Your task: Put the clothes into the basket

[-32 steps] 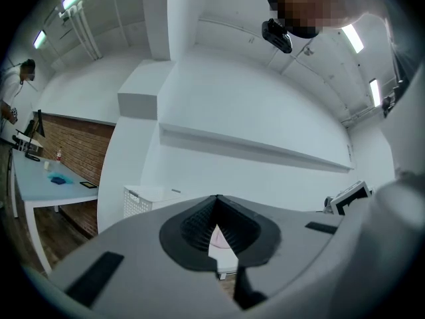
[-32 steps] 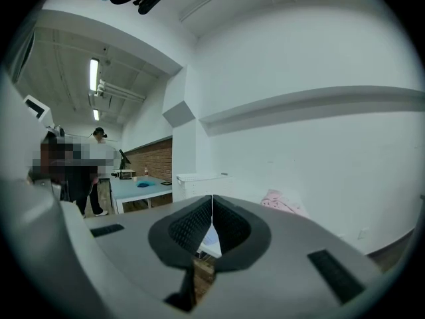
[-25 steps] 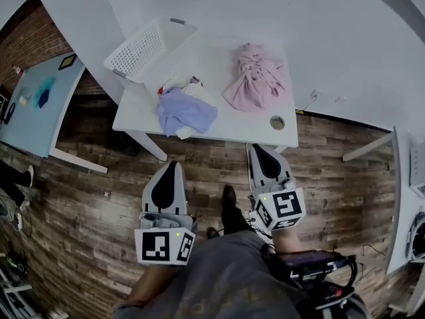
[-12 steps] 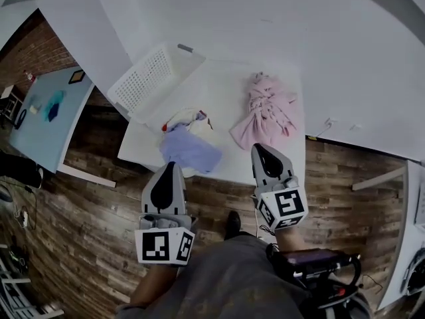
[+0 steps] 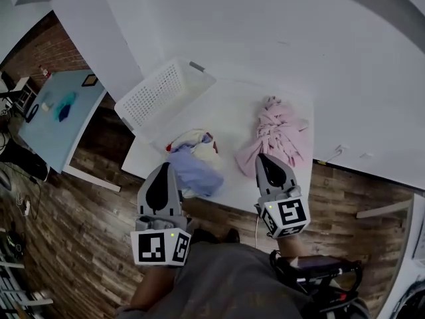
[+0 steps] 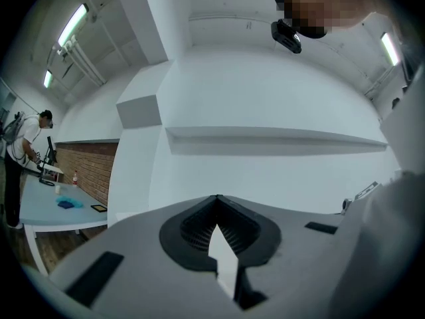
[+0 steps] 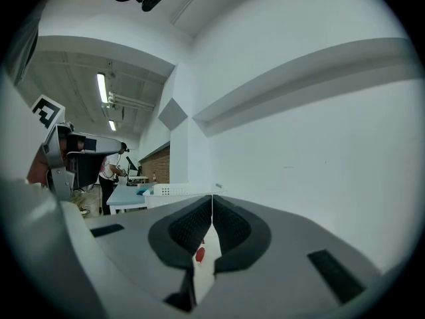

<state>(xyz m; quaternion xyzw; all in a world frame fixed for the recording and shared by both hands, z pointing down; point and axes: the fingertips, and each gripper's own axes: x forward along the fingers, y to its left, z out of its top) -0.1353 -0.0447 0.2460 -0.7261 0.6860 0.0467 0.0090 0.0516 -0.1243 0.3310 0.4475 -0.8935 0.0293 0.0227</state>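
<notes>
Now, the step in hand (my judgement): reaching for the first garment. No garment shows inside the basket [image 5: 163, 95].

Layout, head view, clock read on the white surface [image 5: 232, 108]:
- basket at 10 o'clock, on the far left corner
- blue garment [image 5: 196, 173] at 7 o'clock, close to the front edge, with a cream garment [image 5: 192, 140] touching it on its 12 o'clock side
- pink garment [image 5: 279, 135] at 3 o'clock, well apart from the basket

Left tongs [image 5: 163, 171]: tips pressed together, nothing between them. The left gripper view shows only bare wall past the closed tips. They sit just at 7 o'clock of the blue garment.

Right tongs [image 5: 267, 161]: also together and empty, at 6 o'clock of the pink garment's lower edge. The right gripper view puts the basket at 9 o'clock of the tips.

Notes for doing this step well (judgement):
- Both tongs point at the wall, so tip them down toward the cloth and spread them before contact.
- Take the blue garment with the left tongs, since it lies nearest the basket.
- Bite a thick fold near the middle so the piece lifts as one bundle.
- The blue garment lies near the front edge, so pull up and inward, not outward.
- Watch that the cream garment does not drag along half-caught.
- Clear the basket rim before letting go.
</notes>
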